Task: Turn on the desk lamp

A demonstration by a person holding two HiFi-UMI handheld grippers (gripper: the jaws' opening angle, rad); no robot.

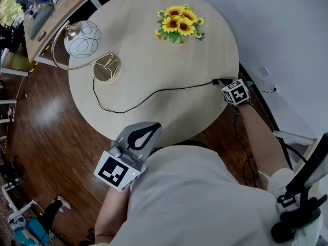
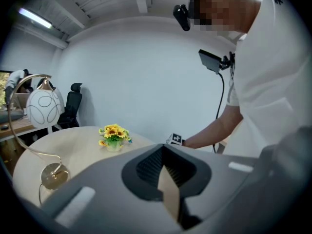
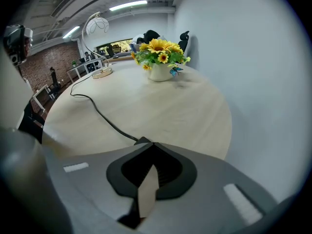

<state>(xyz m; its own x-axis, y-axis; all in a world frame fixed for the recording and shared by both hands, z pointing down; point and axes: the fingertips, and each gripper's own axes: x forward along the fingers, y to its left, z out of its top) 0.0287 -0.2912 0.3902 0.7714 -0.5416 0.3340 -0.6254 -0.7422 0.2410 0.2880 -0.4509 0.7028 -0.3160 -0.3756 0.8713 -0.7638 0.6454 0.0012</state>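
Observation:
The desk lamp has a white globe shade on a curved brass arm and a round brass base; it stands at the left of the round table. Its black cord runs across the table to a small black inline switch at the right edge. My right gripper is shut, with its tips right at that switch. My left gripper is shut with nothing in it and hovers over the table's near edge. The shade does not look lit.
A small pot of sunflowers stands at the far side of the table. A wooden desk with clutter is beyond the lamp. A white wall with a socket runs along the right, and a black stand is at the lower right.

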